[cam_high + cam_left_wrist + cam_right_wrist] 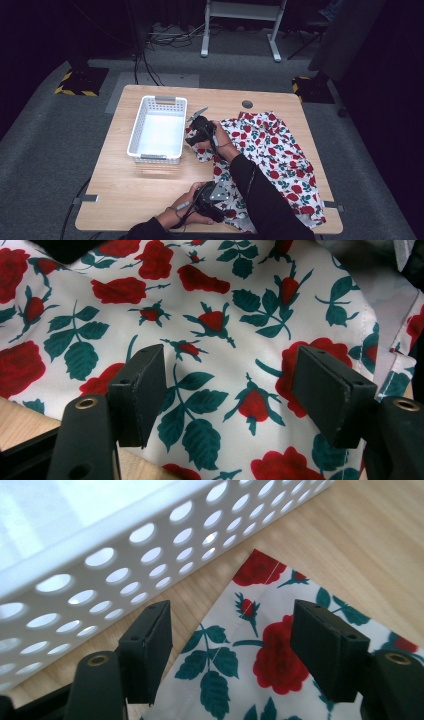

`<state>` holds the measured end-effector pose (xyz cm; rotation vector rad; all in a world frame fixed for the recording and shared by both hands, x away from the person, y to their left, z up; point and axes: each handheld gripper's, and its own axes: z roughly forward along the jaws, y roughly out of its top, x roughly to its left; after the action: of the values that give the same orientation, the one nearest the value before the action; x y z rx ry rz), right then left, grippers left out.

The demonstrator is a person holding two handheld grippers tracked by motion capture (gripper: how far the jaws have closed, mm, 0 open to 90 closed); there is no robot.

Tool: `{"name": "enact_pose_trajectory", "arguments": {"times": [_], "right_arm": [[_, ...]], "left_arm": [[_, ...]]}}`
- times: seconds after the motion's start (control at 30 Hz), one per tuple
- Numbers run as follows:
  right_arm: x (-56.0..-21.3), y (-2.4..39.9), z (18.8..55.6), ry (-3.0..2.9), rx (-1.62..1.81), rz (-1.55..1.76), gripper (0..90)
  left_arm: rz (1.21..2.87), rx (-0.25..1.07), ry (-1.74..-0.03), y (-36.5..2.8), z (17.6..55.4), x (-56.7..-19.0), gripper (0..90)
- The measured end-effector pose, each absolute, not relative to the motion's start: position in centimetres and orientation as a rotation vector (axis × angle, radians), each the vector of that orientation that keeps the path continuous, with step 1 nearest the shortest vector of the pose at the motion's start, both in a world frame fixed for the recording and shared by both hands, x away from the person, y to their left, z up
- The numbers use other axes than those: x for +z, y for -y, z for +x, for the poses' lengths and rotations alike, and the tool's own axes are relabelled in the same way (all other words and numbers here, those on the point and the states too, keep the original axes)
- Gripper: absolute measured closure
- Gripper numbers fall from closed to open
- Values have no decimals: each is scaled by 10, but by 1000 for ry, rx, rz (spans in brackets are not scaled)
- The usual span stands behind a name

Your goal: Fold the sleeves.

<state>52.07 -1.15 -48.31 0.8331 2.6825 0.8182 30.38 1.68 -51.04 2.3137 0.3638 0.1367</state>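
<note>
A white cloth (pixel 275 145) printed with red roses and green leaves lies spread over the right half of the wooden table (pixel 125 190). My left gripper (pixel 223 202) rests at the cloth's near left edge. In the left gripper view its jaws (pixel 230 390) stand open just over the fabric (pixel 210 320), pinching nothing. My right gripper (pixel 195 136) is at the cloth's far left corner, beside the white basket (pixel 132 137). The right gripper view has that gripper (pixel 232 640) open above the pointed cloth corner (pixel 270 655), with the basket's perforated wall (pixel 100 570) close by.
The basket holds nothing and stands on the table's left half. A round cable hole (pixel 247 104) sits near the far edge. Bare wood (pixel 350 540) lies between basket and cloth. Beyond the table are grey carpet, cables and a white frame's legs (pixel 240 30).
</note>
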Motion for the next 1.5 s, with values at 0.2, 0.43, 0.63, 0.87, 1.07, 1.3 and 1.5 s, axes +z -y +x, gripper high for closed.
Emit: {"name": "enact_pose_trajectory", "arguments": {"times": [0.2,0.43,0.63,0.87,1.07,1.3,1.5], "right_arm": [[-490,9,523,-2680,788,869,338],[-489,15,527,-2664,811,931,555],[-488,19,532,-2609,791,998,811],[-487,21,530,-2590,775,977,884],[-471,39,524,-2528,850,960,885],[-444,77,512,-2443,954,976,886],[-431,111,499,-2387,998,997,886]], "left_arm": [[2314,136,-364,-17,304,-510,298],[2315,134,-364,-17,303,-510,298],[2315,134,-364,-17,303,-510,298],[2317,131,-359,-18,303,-510,298],[2317,131,-357,-18,303,-510,300],[2315,130,-352,-18,304,-510,303],[2315,129,-353,-18,304,-510,302]]}}
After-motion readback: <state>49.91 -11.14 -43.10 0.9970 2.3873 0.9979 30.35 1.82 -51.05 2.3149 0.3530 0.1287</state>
